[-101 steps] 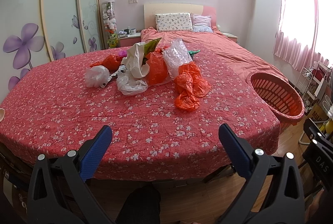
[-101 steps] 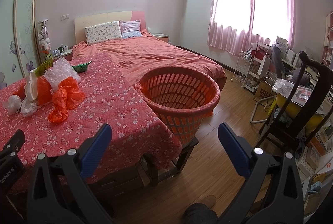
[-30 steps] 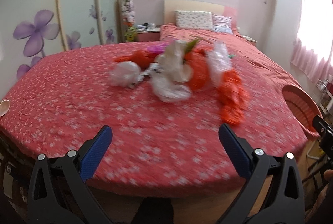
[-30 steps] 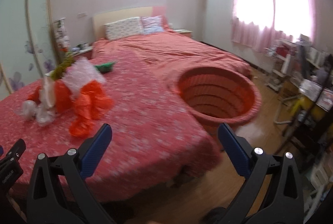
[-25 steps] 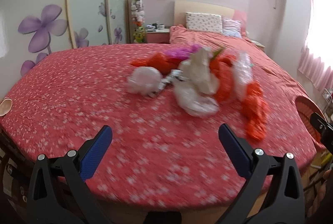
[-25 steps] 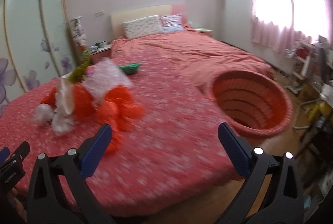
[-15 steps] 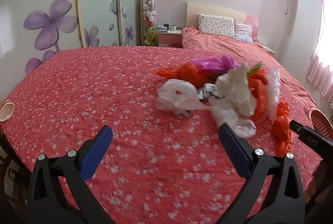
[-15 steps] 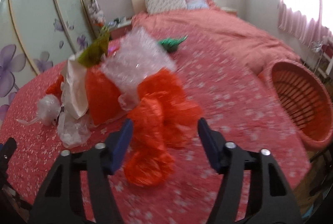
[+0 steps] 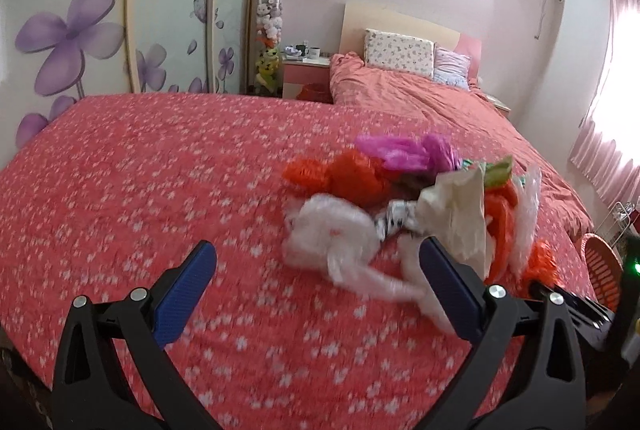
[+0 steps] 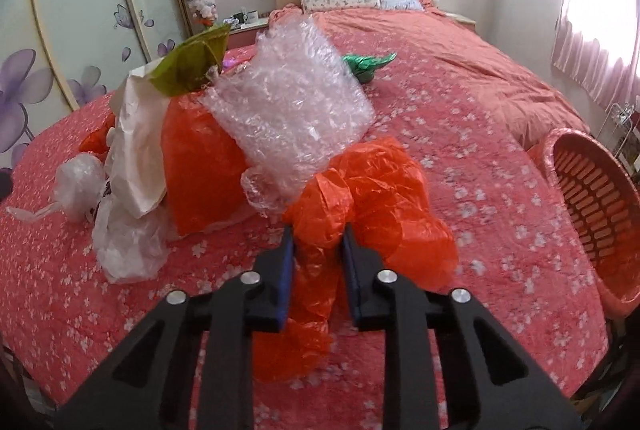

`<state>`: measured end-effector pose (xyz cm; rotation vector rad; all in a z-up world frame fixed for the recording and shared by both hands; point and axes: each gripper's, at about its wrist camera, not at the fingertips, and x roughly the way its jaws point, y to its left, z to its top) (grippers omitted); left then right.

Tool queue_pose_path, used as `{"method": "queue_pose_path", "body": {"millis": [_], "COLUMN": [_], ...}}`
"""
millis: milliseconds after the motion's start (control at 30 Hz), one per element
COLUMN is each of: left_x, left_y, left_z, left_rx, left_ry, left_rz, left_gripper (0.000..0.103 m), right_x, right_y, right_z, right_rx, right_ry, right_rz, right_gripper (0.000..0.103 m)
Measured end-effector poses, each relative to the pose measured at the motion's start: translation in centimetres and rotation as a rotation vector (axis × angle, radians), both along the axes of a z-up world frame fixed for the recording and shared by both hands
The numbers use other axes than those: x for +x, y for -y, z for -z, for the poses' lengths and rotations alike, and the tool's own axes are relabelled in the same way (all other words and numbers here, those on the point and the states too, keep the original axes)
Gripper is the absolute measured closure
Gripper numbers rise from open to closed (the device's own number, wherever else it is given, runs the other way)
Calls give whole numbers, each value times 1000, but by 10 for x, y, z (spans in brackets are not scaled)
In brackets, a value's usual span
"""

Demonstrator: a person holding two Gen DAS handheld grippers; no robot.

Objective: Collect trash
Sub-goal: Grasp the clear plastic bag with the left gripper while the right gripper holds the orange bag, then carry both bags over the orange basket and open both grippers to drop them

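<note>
Nothing is collected yet, as far as shows: the slatted orange plastic basket [image 10: 592, 206] at the right edge looks empty, though its bottom is cut off. The right gripper [image 10: 318, 242] has just been closing and pinches the crumpled orange plastic bag [image 10: 372, 198] at lower centre. The left gripper [image 9: 316, 270] gapes wide, holding nothing, before the blurred white plastic bag [image 9: 332, 230] at centre right. The rest of the pile lies untouched on the flowered red surface [image 9: 160, 170].
</note>
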<state>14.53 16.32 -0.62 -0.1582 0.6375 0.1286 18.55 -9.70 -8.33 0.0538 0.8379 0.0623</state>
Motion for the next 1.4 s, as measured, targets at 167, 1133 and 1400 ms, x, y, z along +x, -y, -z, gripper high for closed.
{"method": "queue_pose_path", "body": {"millis": [167,1133,1400], "left_x": [35,18,7], "left_y": [-1,11,61], "left_z": [13,-2,-30], "left_rx": [-8,-47,-53], "left_ry": [-74,-58,0], "left_rz": [35,112,218], "left_gripper": [19,76,76], "right_x": [-9,-48,-60], "right_y": [18,54,82], "right_z": [-2,-44,-65], "right_rx": [6,11,1], "right_ry": [17,118,169], "right_rz": [21,58,91], "right_gripper": [82,82,82]}}
